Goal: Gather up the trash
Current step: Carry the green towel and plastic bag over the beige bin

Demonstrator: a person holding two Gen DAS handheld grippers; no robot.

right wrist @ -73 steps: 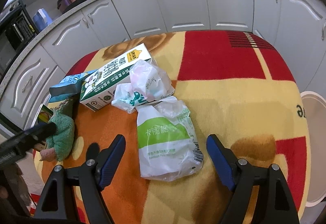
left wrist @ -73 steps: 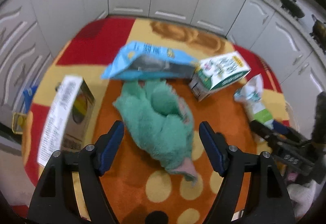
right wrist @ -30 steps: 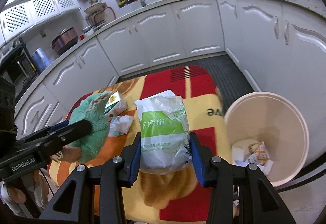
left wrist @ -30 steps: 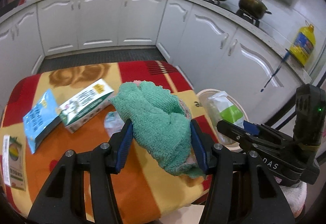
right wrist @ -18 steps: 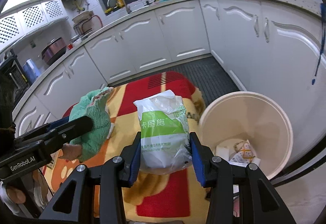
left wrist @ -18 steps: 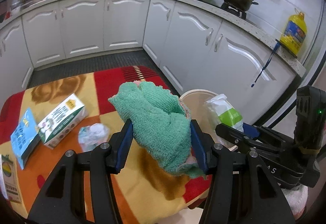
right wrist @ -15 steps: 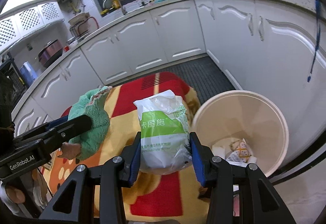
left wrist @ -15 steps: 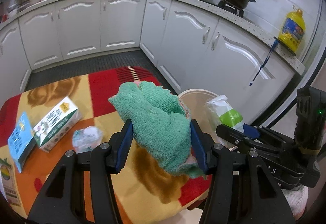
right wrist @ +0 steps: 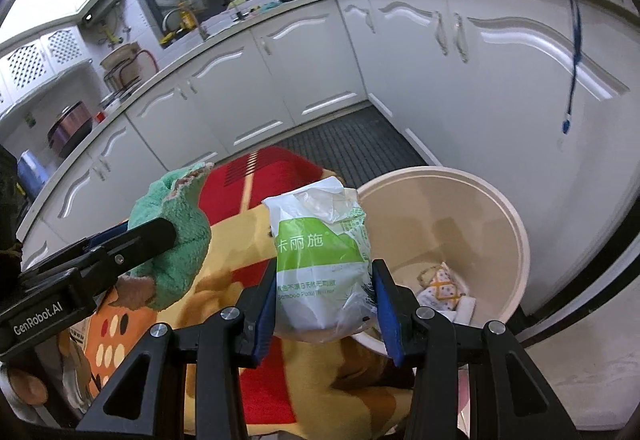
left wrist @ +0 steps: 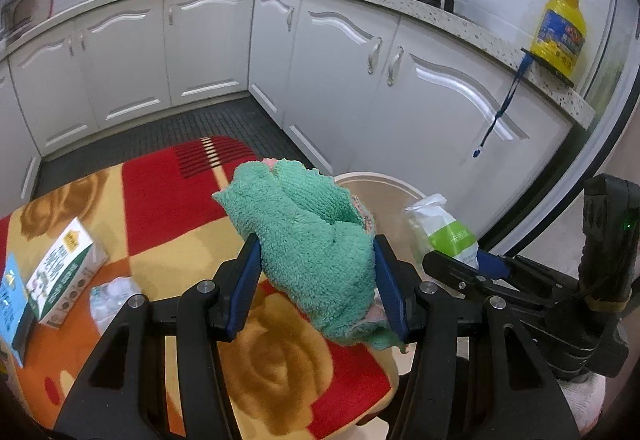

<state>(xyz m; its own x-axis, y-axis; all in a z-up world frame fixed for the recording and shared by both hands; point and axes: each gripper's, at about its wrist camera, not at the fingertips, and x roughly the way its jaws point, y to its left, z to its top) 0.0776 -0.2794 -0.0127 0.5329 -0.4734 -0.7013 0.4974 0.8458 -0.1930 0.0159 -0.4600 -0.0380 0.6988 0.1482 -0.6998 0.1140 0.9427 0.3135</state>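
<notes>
Both hand-held grippers carry trash, your left (left wrist: 316, 280) clamping a green towel (left wrist: 308, 240), your right (right wrist: 326, 304) a plastic bag (right wrist: 320, 256); next, release over the bin (right wrist: 460, 224).

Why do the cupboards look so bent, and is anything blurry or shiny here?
Both views come through fisheye lenses, so the straight white cabinets bow, with dark corners. Left wrist view: the green towel in the left tool is sharp; glare streaks the doors. Right wrist view: the green-and-white bag in the right tool is crisp, the bin clear, the blanket below smeared.
</notes>
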